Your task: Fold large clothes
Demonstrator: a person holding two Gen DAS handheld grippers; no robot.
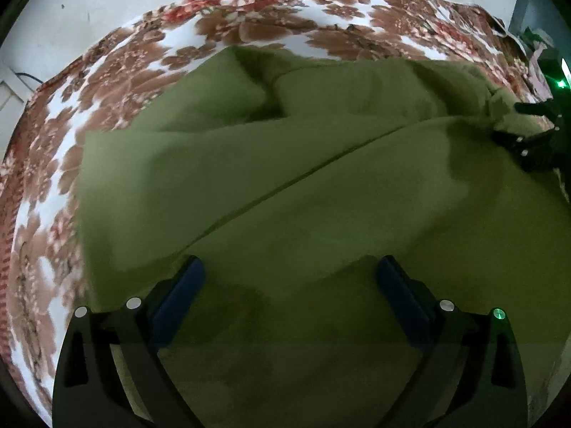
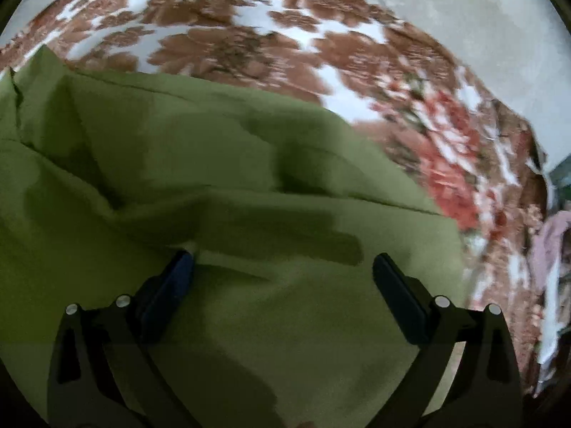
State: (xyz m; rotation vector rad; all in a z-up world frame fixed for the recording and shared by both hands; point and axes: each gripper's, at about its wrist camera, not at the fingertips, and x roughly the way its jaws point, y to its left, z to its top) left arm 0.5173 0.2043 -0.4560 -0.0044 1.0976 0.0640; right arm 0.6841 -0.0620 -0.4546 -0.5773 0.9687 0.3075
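both claws stand wide with nothing between their blue pads: the left gripper [image 1: 291, 273] and the right gripper [image 2: 283, 267] hover over the green garment [image 1: 285, 178], which fills the middle and lower part of each view, rumpled on the floral bedspread [image 1: 249, 25]. to fold well, i judge each should drop onto one edge layer only, near the long seam [image 1: 303, 174] crossing the left view's centre, and close fully before lifting together.
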